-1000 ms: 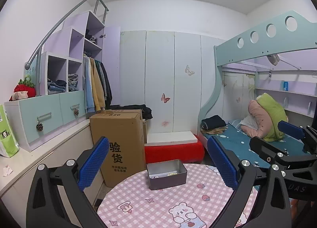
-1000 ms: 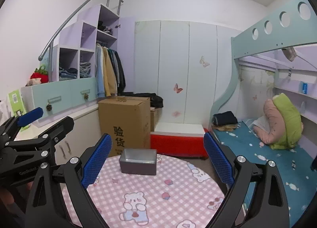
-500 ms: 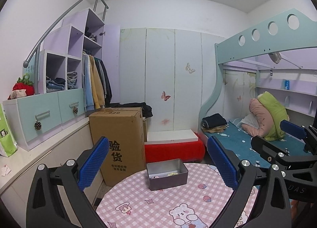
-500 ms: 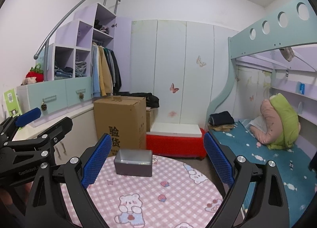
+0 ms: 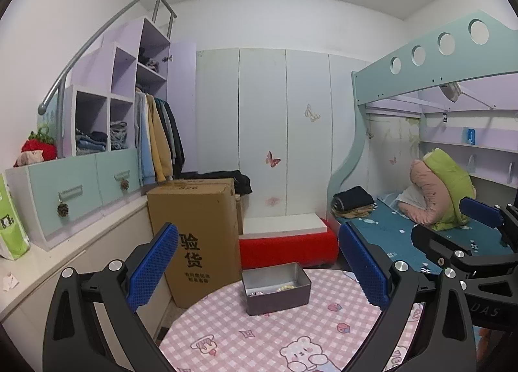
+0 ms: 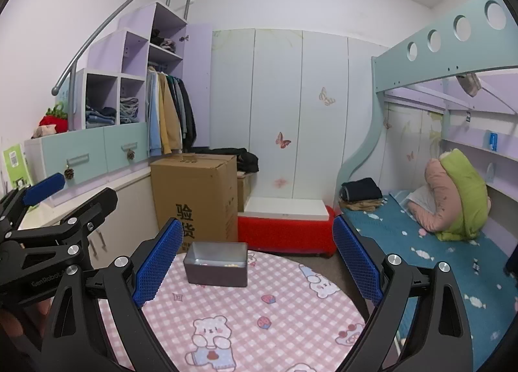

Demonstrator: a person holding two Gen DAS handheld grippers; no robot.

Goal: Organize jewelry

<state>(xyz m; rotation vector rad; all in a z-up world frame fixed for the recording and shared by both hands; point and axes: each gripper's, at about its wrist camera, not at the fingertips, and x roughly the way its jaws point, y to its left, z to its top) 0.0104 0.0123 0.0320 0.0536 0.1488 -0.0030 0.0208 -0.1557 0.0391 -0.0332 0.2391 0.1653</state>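
A grey metal box [image 5: 275, 287] stands open near the far edge of a round table with a pink checked cloth [image 5: 252, 339]. Small pale jewelry pieces [image 5: 285, 287] lie inside it. In the right wrist view the same grey metal box [image 6: 216, 263] sits left of centre on the pink checked cloth [image 6: 259, 307]. My left gripper [image 5: 255, 266] is open, held above the table short of the box, nothing between its blue pads. My right gripper [image 6: 255, 262] is open too, empty, at about the same height. Each gripper shows at the edge of the other's view.
A tall cardboard carton [image 5: 197, 236] stands on the floor just beyond the table's left side. Behind it is a red bench with a white top [image 5: 286, 242]. A bunk bed with a teal sheet [image 5: 404, 236] runs along the right. Cabinets and shelves [image 5: 81, 177] line the left wall.
Both views have tilted slightly upward and the box sits a little lower and farther left in the right wrist view. Both grippers stay open and empty.
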